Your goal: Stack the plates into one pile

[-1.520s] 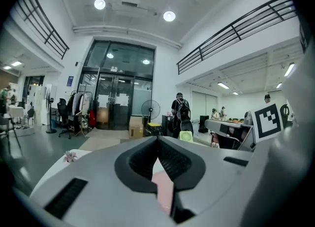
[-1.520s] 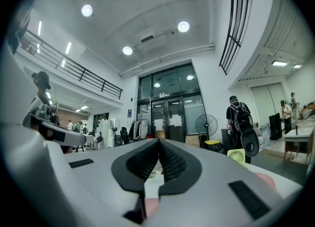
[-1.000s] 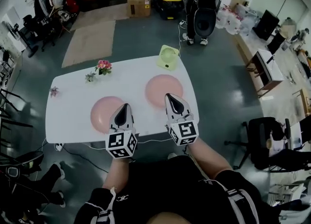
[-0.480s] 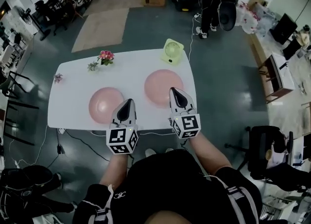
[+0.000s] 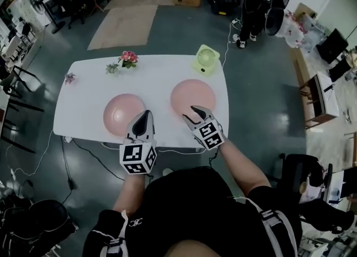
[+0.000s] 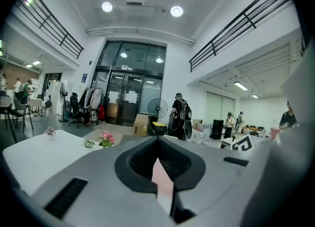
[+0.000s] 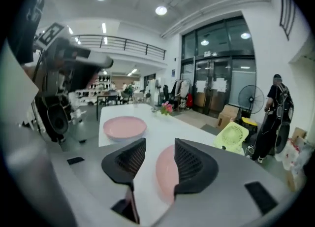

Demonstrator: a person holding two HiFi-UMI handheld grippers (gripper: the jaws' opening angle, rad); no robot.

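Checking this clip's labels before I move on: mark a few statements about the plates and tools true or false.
The two plates are already stacked. False: the left plate and right plate lie apart on the table.
A green fan stands on the table. True.
The right tool is shut. False: its jaws have just been opening and stand apart at the right plate's near rim, gripping nothing.
The left tool is shut. True.
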